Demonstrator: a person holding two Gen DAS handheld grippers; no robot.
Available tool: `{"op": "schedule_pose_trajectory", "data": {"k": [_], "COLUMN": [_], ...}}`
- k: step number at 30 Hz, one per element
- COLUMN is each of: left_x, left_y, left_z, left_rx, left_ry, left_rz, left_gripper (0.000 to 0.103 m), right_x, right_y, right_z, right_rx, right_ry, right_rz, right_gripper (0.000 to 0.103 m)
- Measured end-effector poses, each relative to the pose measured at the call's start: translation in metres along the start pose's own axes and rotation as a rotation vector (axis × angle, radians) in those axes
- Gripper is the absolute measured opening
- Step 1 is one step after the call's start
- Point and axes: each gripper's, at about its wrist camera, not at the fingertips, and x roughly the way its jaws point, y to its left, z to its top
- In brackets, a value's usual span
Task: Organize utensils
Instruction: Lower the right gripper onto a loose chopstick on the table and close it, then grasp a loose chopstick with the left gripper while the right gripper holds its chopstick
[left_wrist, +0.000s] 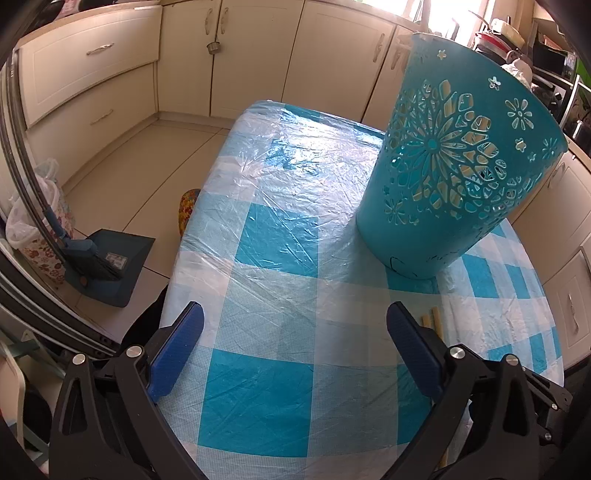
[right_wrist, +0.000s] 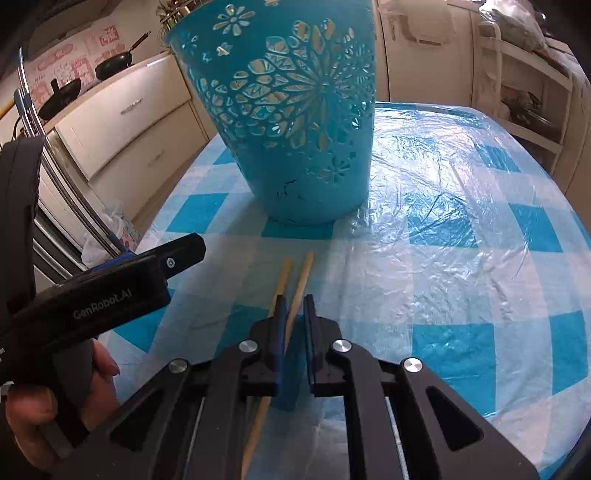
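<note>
Chopsticks (right_wrist: 295, 288) before teal basket (right_wrist: 295, 122)

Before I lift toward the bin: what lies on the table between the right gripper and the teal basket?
Only the far ends of the two wooden chopsticks, then bare checked tablecloth up to the teal basket. The right wrist view shows this ahead of the right gripper.

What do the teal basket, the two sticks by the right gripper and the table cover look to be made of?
Basket: moulded plastic, matt teal, judging by its clean flower cut-outs and thin walls.
Sticks: pale wood or bamboo, unvarnished-looking; probably chopsticks.
Table cover: blue and white checked cloth, which may be vinyl, under a clear plastic sheet, given the creases and glare.
</note>
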Motion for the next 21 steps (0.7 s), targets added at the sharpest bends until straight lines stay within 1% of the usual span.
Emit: {"op": "schedule_pose_trajectory", "data": {"k": [4,8,11,14,16,21], "left_x": [0.0,0.001,0.002,0.001,-0.002,-0.001], "left_y": [-0.001,-0.008,-0.023,-0.043,-0.053,-0.077], "left_z": [0.0,0.0,-0.003,-0.009,-0.014,-0.022], "left_rx": [0.009,0.042,0.129,0.23,0.251,0.307], "left_ry": [0.003,0.013,0.032,0.066,0.073,0.095], "left_rz": [0.003,0.0,-0.019,-0.054,-0.078,-0.041], "left_gripper": [0.095,0.095,0.095,0.095,0.095,0.094], "right_x": [-0.001,-0.01,-0.019,-0.023,-0.023,-0.025], "right_y": [0.004,-0.013,-0.036,-0.052,-0.054,-0.061], "right_z": [0.003,-0.001,-0.008,-0.011,-0.012,-0.013], "right_rx": [-0.035,-0.026,0.025,0.088,0.107,0.127], "right_ry": [0.01,0.011,0.007,-0.006,-0.012,-0.02], "right_rz": [-0.029,-0.065,-0.087,-0.08,-0.072,-0.046], "right_gripper": [0.007,0.005,0.005,0.005,0.005,0.005]}}
